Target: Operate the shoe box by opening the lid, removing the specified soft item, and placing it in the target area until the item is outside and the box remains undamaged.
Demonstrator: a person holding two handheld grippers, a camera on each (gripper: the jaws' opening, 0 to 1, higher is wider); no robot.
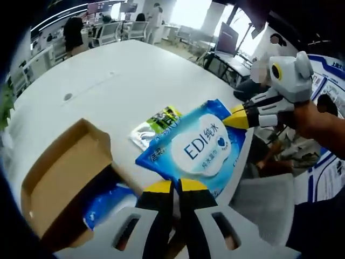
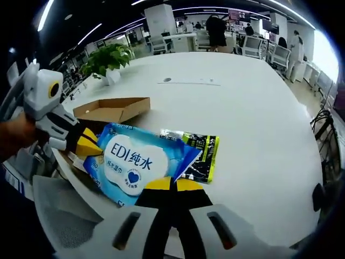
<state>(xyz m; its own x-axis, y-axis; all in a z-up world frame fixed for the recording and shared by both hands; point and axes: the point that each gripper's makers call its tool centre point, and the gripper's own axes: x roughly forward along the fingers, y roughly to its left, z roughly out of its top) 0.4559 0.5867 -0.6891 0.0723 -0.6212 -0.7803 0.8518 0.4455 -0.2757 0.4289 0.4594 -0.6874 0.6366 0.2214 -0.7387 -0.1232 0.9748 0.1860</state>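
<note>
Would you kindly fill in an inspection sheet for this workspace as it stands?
Surface: white table, mostly bare.
Job's things: cardboard shoe box open, blue packaging inside; blue wet-wipe pack out of the box, held at opposite edges.
Clutter: green-black packet partly under the pack.
Grippers: left gripper and right gripper both shut on the pack.
Cables: nothing seen.
Surroundings: potted plant, office chairs, people standing in the background.

One open brown cardboard shoe box (image 2: 112, 109), two blue wet-wipe packs (image 1: 197, 145) (image 1: 105, 206), one green-and-black foil pouch (image 2: 200, 157), one white table (image 2: 253, 108).
</note>
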